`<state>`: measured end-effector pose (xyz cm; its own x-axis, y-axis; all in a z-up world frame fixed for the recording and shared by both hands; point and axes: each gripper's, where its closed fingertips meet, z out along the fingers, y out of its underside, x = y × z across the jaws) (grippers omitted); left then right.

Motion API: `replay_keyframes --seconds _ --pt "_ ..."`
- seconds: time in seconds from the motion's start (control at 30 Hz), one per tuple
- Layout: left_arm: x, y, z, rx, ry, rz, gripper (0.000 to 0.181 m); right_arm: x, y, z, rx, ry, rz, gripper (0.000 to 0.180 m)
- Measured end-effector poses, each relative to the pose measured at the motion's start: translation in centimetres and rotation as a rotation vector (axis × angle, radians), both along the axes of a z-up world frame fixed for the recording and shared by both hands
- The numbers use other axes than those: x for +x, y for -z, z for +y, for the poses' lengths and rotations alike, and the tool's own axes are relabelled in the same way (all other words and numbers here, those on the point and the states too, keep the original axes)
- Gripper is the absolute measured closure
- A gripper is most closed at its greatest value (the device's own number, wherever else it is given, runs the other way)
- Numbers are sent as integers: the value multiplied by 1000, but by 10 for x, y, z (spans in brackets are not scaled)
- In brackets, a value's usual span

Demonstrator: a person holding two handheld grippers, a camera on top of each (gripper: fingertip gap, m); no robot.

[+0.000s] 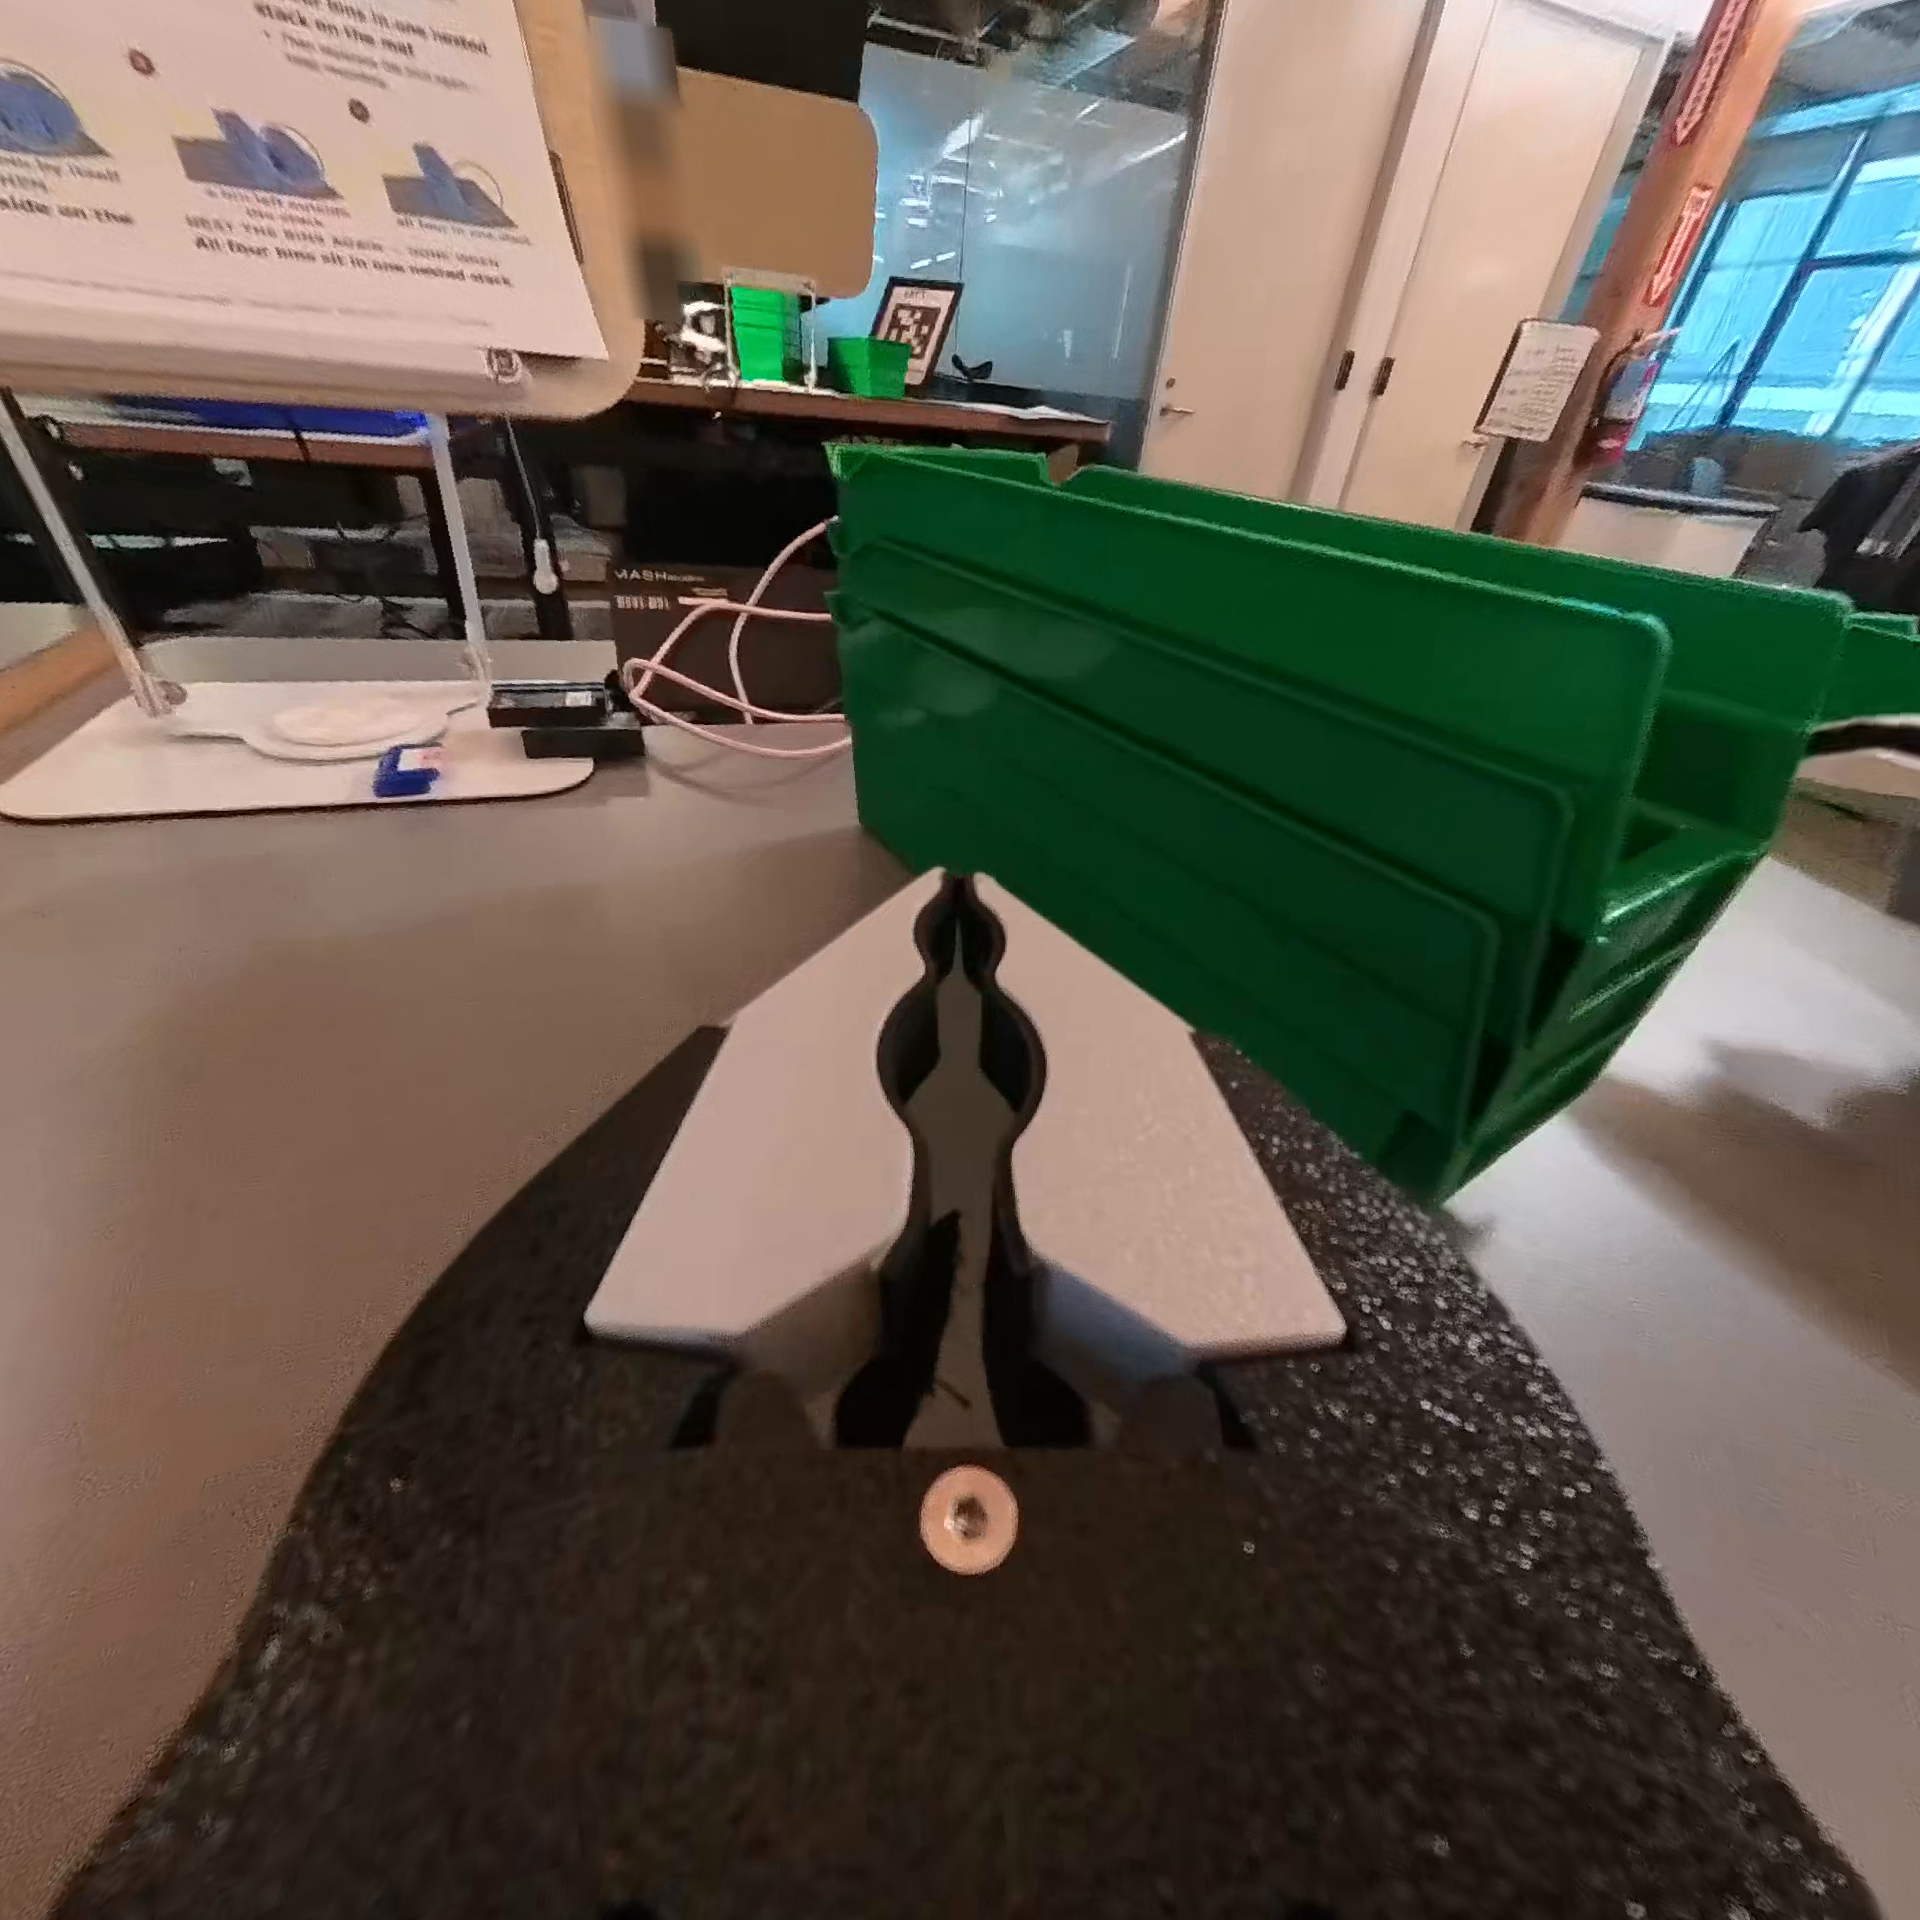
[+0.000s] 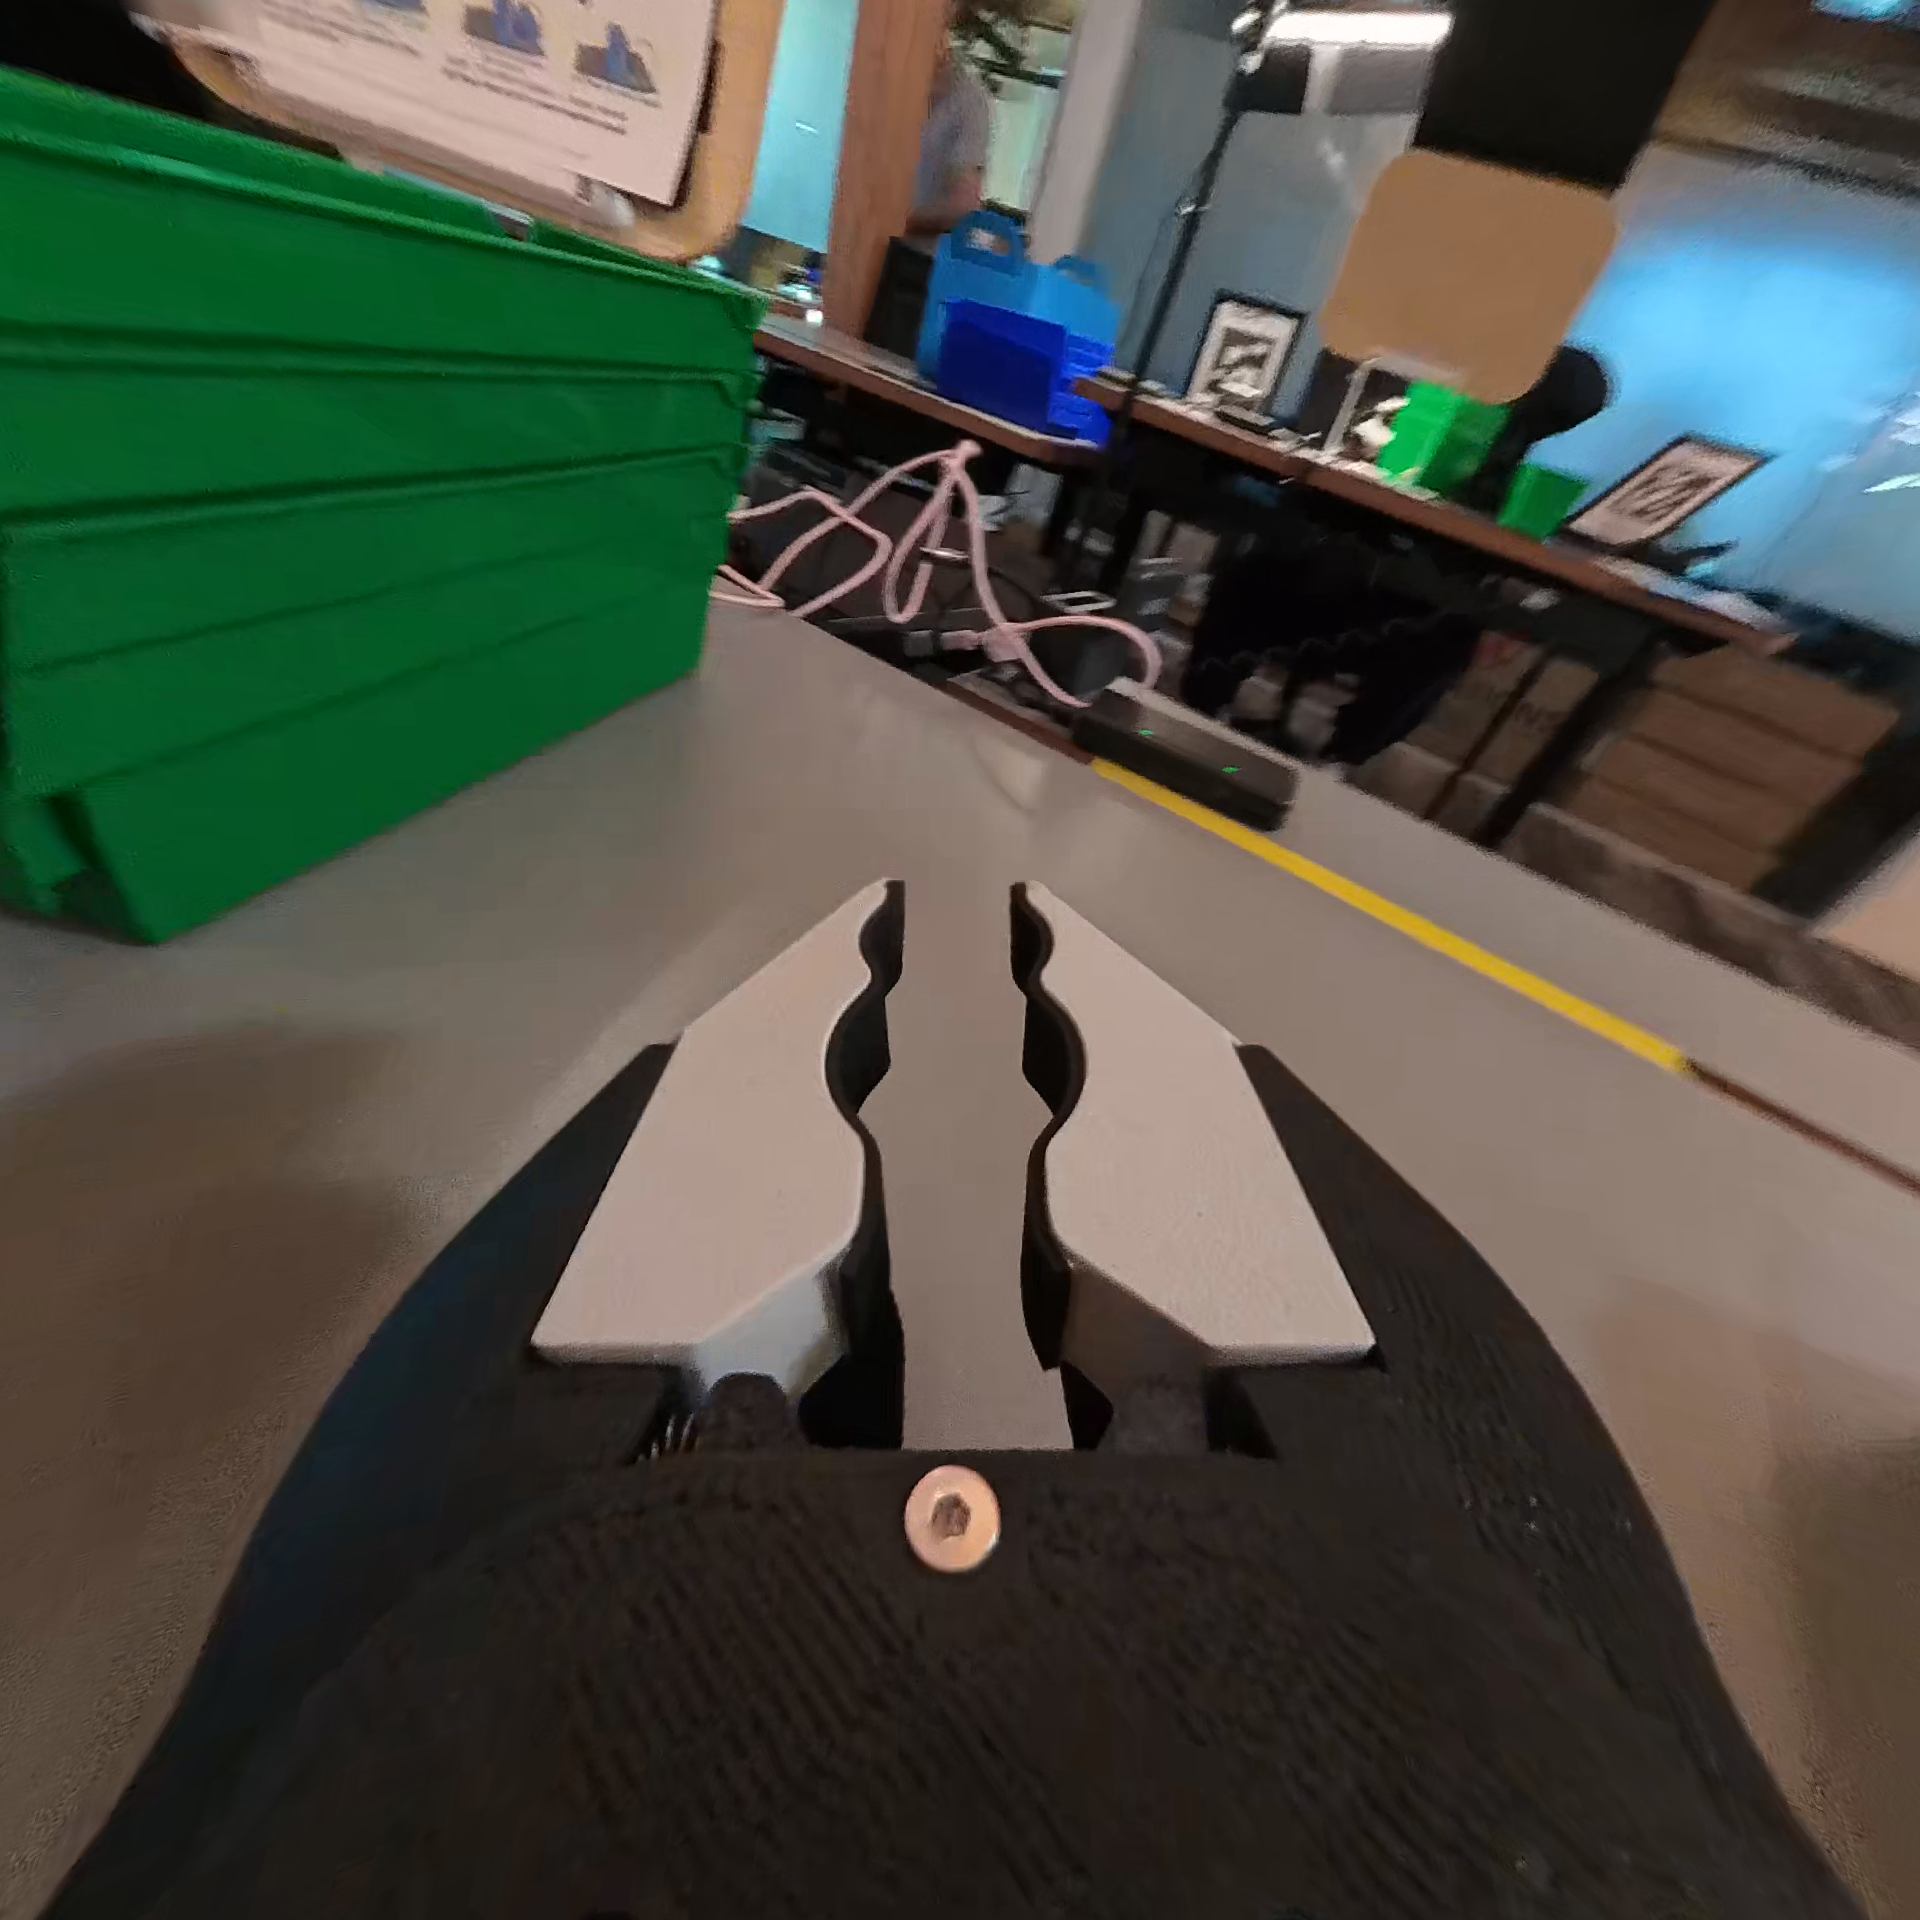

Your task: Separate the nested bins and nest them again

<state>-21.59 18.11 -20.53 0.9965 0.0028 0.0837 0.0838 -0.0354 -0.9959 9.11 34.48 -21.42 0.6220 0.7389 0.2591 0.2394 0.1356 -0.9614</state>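
Note:
A stack of several nested green bins [image 1: 1247, 769] stands on the grey table [image 1: 364, 1039], to the right of centre in the left wrist view. It also shows at the far left of the right wrist view [image 2: 312, 520]. My left gripper [image 1: 958, 885] is shut, its tips meeting with nothing between them, just in front of the stack's lower left corner. My right gripper [image 2: 956, 894] is low over the bare table to the right of the stack. Its fingers stand a narrow gap apart with only table surface between them.
An instruction sheet [image 1: 260, 156] hangs on a stand with a white base [image 1: 260, 769] at the back left. A pink cable [image 1: 727, 675] and small black boxes [image 1: 561, 707] lie behind the stack. A yellow tape line [image 2: 1403, 914] and a black box [image 2: 1184, 758] mark the table's right edge.

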Motion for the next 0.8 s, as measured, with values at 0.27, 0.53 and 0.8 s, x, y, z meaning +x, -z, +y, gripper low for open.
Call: replay_keyframes --seconds 0.27,0.53,0.8 --pt "4 16 6 -110 -29 104 181 9 -11 3 113 69 -31 163" --pt "5 20 8 -126 -15 103 181 6 1 9 75 60 -61 163" --pt "7 20 9 -126 10 103 181 -36 -55 -11 -81 -75 208 51"
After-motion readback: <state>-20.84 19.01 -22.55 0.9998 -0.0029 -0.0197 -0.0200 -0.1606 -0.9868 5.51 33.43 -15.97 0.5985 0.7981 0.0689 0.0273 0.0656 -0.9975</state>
